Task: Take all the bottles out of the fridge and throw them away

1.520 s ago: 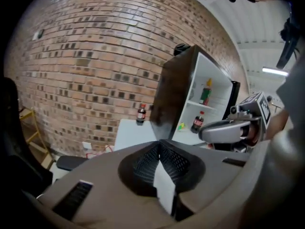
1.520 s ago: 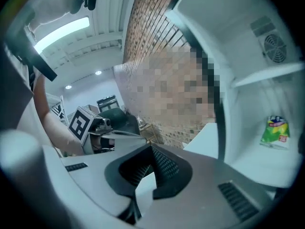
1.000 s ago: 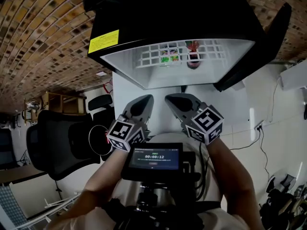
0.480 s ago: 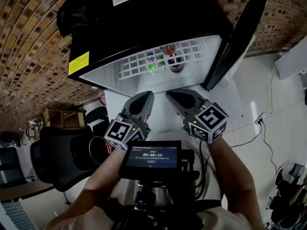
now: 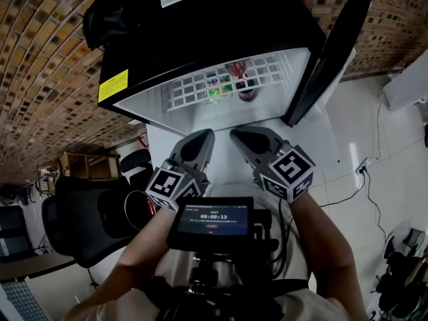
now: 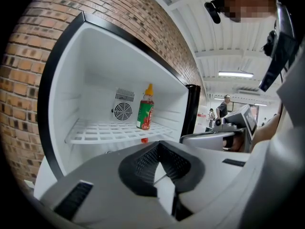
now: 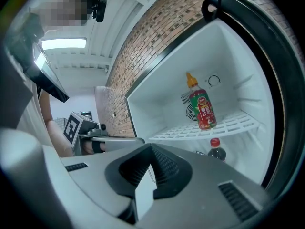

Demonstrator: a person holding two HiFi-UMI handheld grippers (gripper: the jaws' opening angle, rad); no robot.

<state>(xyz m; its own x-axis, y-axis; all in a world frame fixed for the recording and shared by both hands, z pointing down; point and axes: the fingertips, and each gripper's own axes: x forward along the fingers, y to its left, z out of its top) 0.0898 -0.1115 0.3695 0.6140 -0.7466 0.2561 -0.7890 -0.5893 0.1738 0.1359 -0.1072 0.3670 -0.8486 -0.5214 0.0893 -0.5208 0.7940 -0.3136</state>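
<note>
The black mini fridge (image 5: 200, 32) stands open in front of me. A bottle with an orange cap and a red and green label (image 6: 145, 109) (image 7: 202, 106) stands upright on the white wire shelf (image 6: 105, 131). Under the shelf sits a dark bottle with a red cap (image 7: 216, 149). From the head view both bottles show through the shelf, the labelled one (image 5: 215, 87) left of the dark one (image 5: 245, 91). My left gripper (image 5: 202, 138) and right gripper (image 5: 239, 138) hover side by side just outside the opening, both shut and empty.
The fridge door (image 5: 331, 52) hangs open on the right. A brick wall (image 5: 40, 59) runs behind and to the left. A black office chair (image 5: 87, 212) stands at my left. A small screen (image 5: 210, 218) sits on my chest rig. People stand far off (image 6: 223, 108).
The fridge now fills more of the head view and has shifted left, with its top showing. Both grippers have drawn a little nearer to the opening, still shut. Little changed over the last half second.
</note>
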